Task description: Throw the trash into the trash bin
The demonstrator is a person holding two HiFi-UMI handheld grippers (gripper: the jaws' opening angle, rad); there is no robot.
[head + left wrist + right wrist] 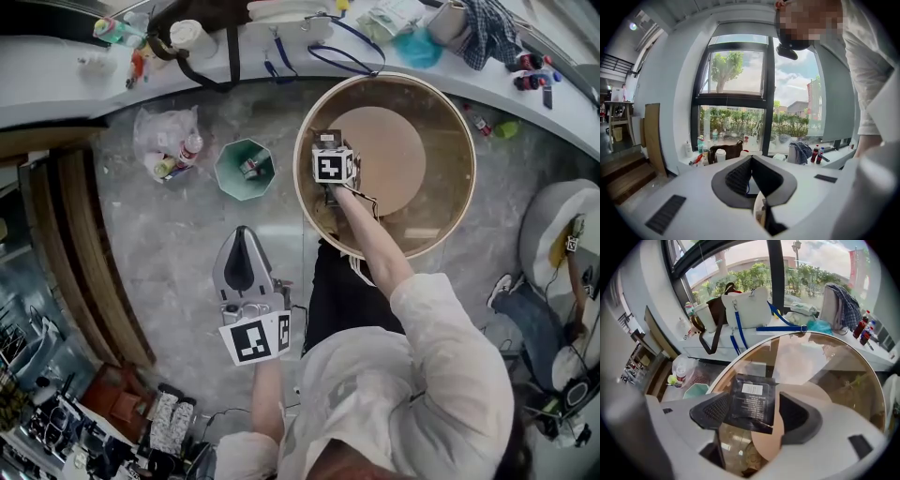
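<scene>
On the round glass table (461, 131), the black packet (752, 399) lies unpinched between the right gripper's (757, 414) wide-spread jaws. The left gripper (242, 242), clenched and empty, hangs near the green trash bin (228, 178).

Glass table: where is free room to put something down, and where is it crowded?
The glass table is bare across its middle and right side; only a black packet, between the open right gripper's jaws, is near its left rim. The ledge behind is crowded with bags.
</scene>
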